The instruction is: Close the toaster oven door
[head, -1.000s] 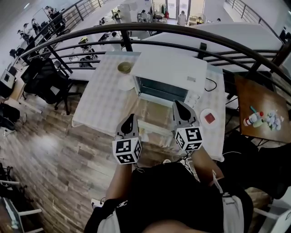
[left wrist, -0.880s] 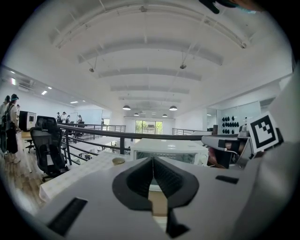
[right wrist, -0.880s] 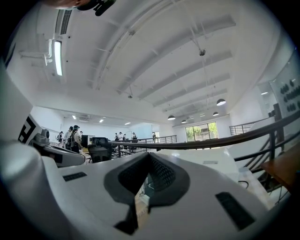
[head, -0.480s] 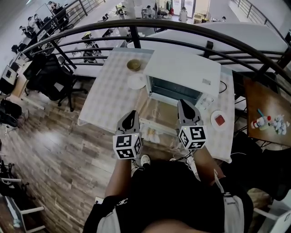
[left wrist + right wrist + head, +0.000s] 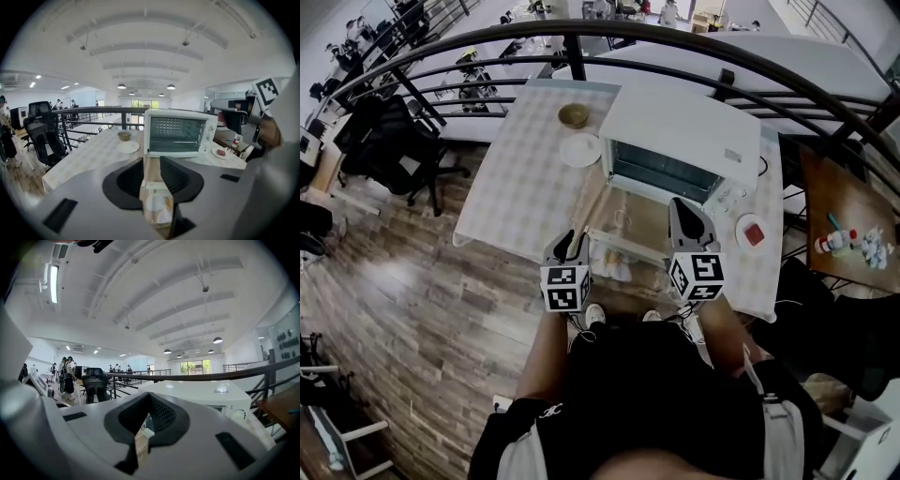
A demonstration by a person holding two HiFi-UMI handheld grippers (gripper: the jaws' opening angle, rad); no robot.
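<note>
The white toaster oven (image 5: 680, 131) stands at the back of the checked table (image 5: 511, 187). Its glass door (image 5: 623, 223) hangs fully open, flat toward me. My left gripper (image 5: 571, 246) is at the door's front left corner. Its jaws are opening and grip nothing. In the left gripper view the door (image 5: 151, 165) and its white handle show through the gap of the left gripper (image 5: 151, 171), with the oven (image 5: 180, 133) straight ahead. My right gripper (image 5: 680, 208) hovers over the door's right side, shut and empty. In the right gripper view its tips (image 5: 149, 399) meet in front of the oven (image 5: 201, 394).
A brown bowl (image 5: 574, 115) and a white plate (image 5: 580, 149) sit left of the oven. A small dish with something red (image 5: 752, 231) lies to its right. A black railing (image 5: 722, 56) curves behind the table. An office chair (image 5: 394, 141) stands at the left and a brown side table (image 5: 844, 234) at the right.
My left gripper's jaws, together in both earlier frames, now stand apart. Both grippers sit a little nearer the door's front edge, and the head view has shifted.
</note>
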